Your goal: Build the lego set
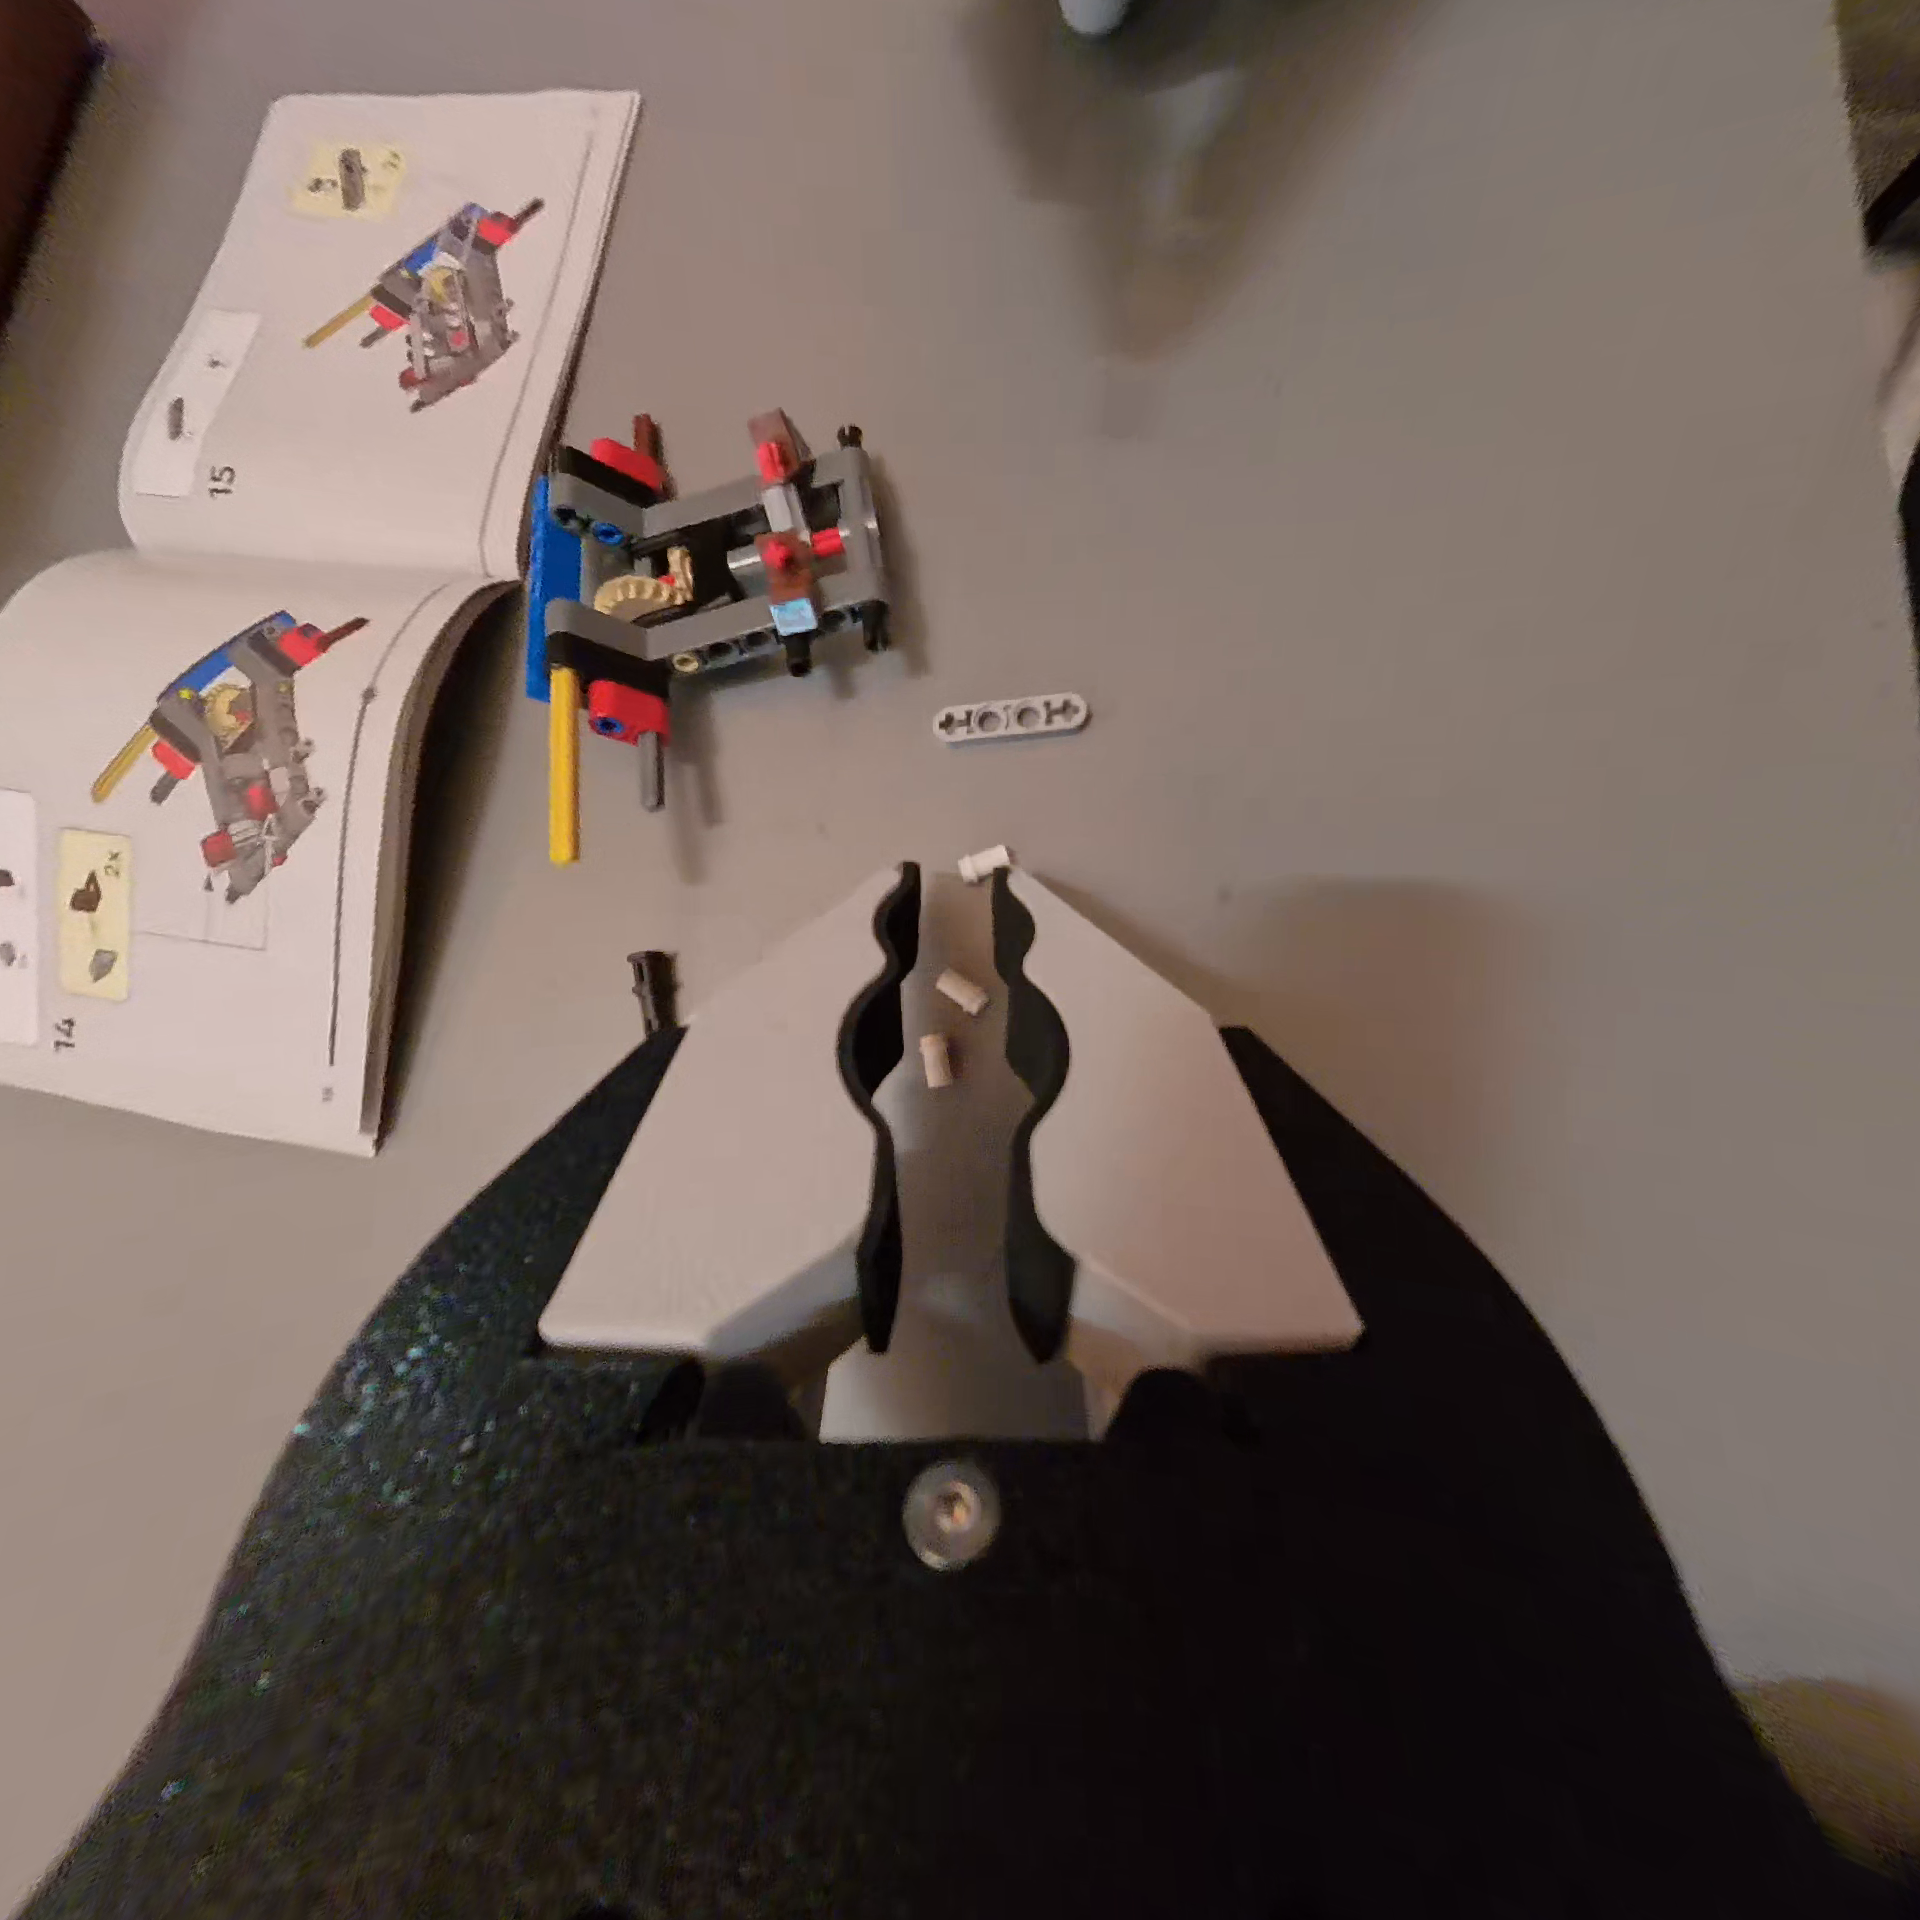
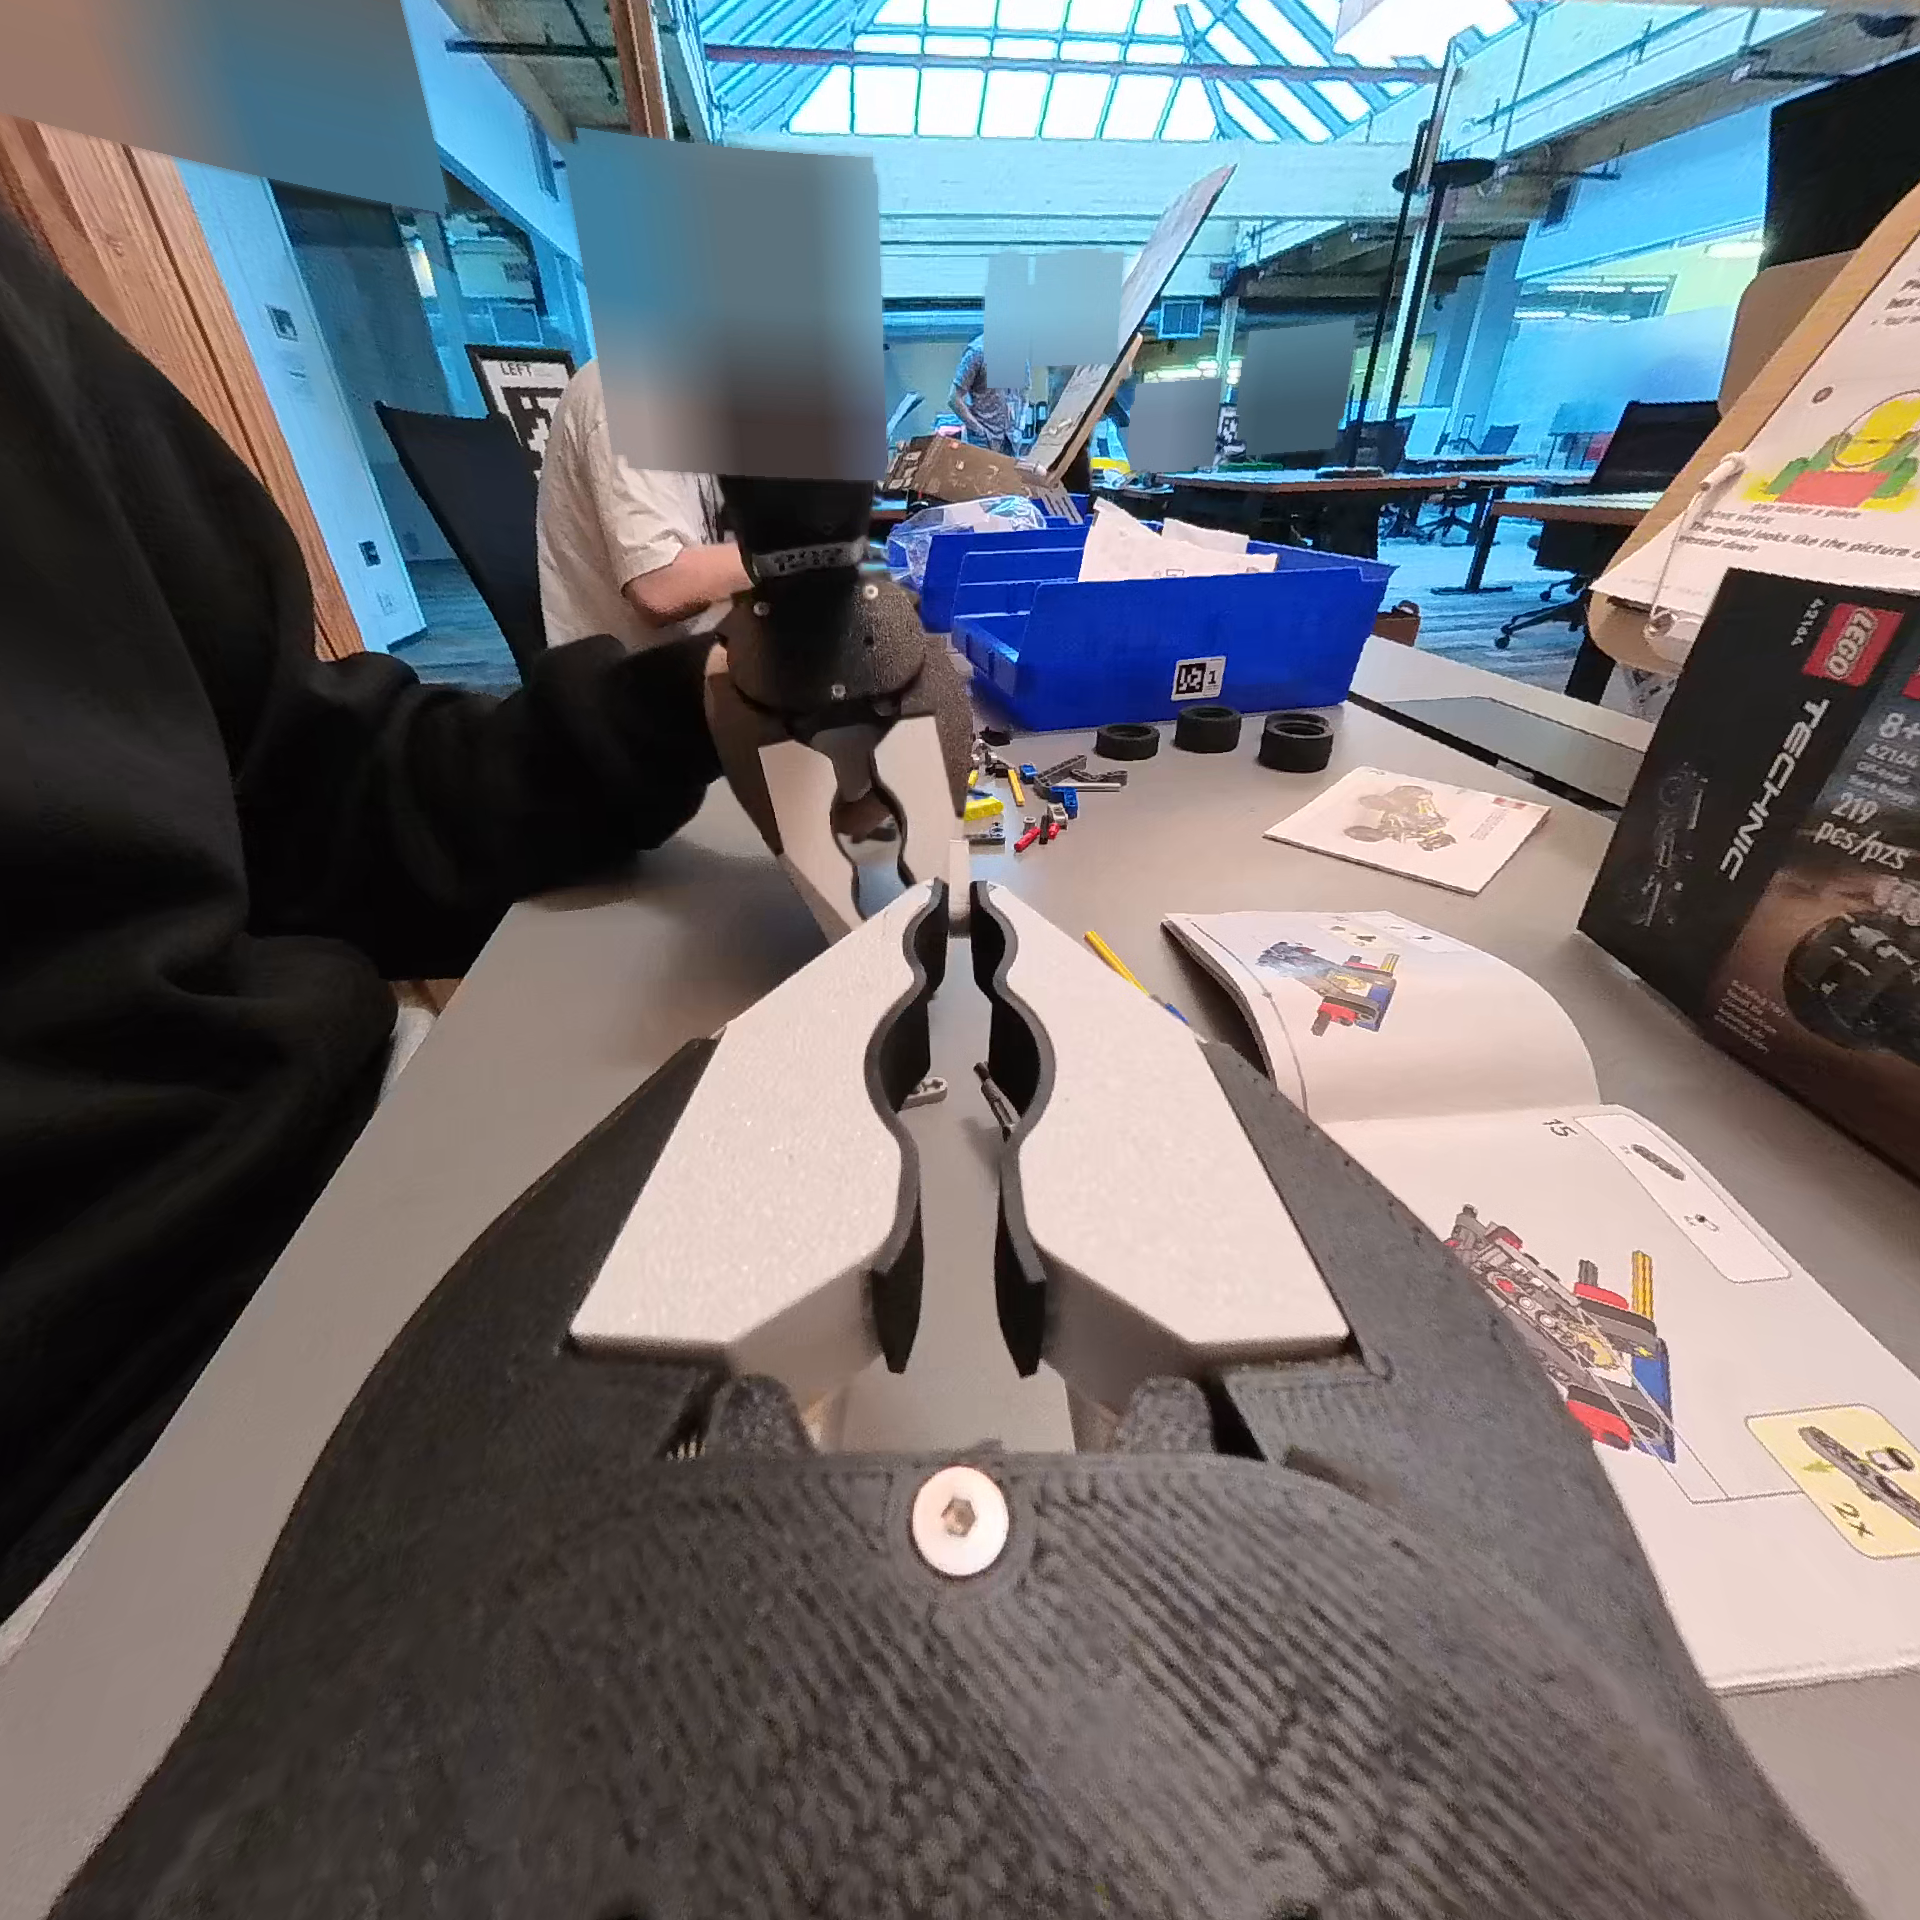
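Three small white pins (image 1: 961, 992) lie on the grey table (image 1: 1351, 623) right under the left gripper (image 1: 956, 883): two show in the gap between its fingers and a third sits at the tip of one finger, so its jaws stand a little apart around them and grip nothing, which reads as lining up to pinch one. A black pin (image 1: 646, 977) rests just to the left of that gripper, kept close for the same reason. A little farther out lies a thin light-grey beam (image 1: 1010, 717) with holes along it, loose on the table, likely the next piece to go on. Beyond it sits the part-built model (image 1: 707, 582), grey frame with blue, red and tan parts and a yellow axle, flat on the table beside the open instruction booklet (image 1: 343, 343), near enough that the printed steps can be checked against it. The right gripper (image 2: 961, 894) hovers low over the table, its jaws nearly closed with only a narrow gap and nothing between them; it seems to wait. Farther off stand three black tyres (image 2: 1210, 732), a scatter of loose parts (image 2: 1029, 805), a blue bin (image 2: 1164, 634) and the set's box (image 2: 1766, 831).
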